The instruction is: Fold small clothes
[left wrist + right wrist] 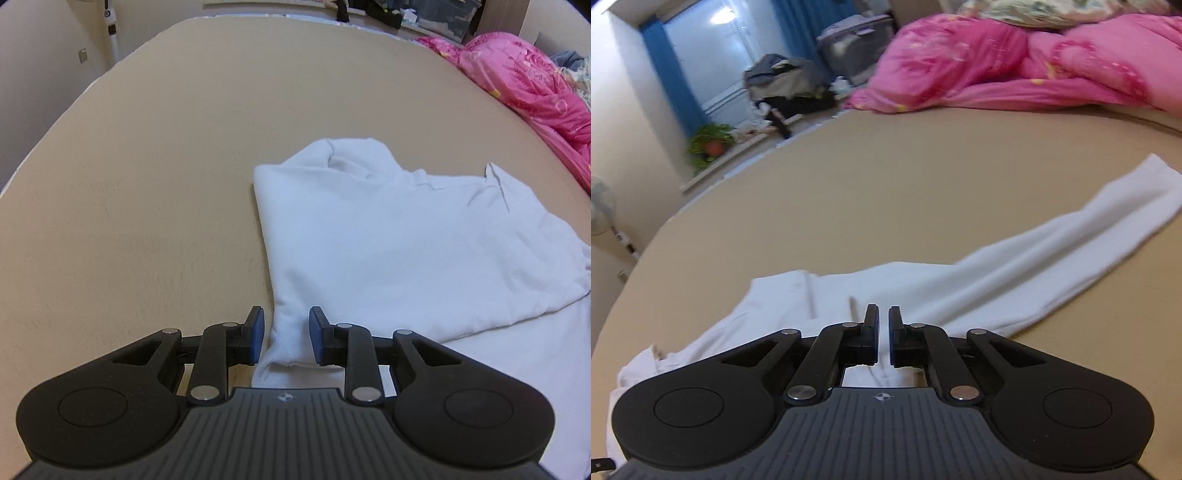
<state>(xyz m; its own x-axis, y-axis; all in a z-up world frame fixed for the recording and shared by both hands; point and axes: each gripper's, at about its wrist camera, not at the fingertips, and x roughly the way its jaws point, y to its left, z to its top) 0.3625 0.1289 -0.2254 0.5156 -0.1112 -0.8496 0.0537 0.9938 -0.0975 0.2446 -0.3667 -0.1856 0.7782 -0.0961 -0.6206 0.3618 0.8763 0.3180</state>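
One white garment [388,236] lies partly folded on the tan bed sheet [147,166], one long sleeve [1052,251] extended flat across the sheet in the right wrist view. Two tongs are present: the left tongs [286,334] stand partly open with a cuff-like end of the white fabric between the blue pads, contact not determinable, and the right tongs [883,334] are nearly closed above the garment, holding nothing visible. One pink quilt [1015,62] lies bunched at the far side of the bed; one potted plant [711,144] stands on a ledge below a window with blue curtains [665,85].

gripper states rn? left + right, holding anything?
Left claw: open, straddling a corner of the white garment, pads not pressing.
Right claw: nearly closed over the garment; whether it pinches fabric cannot be told.
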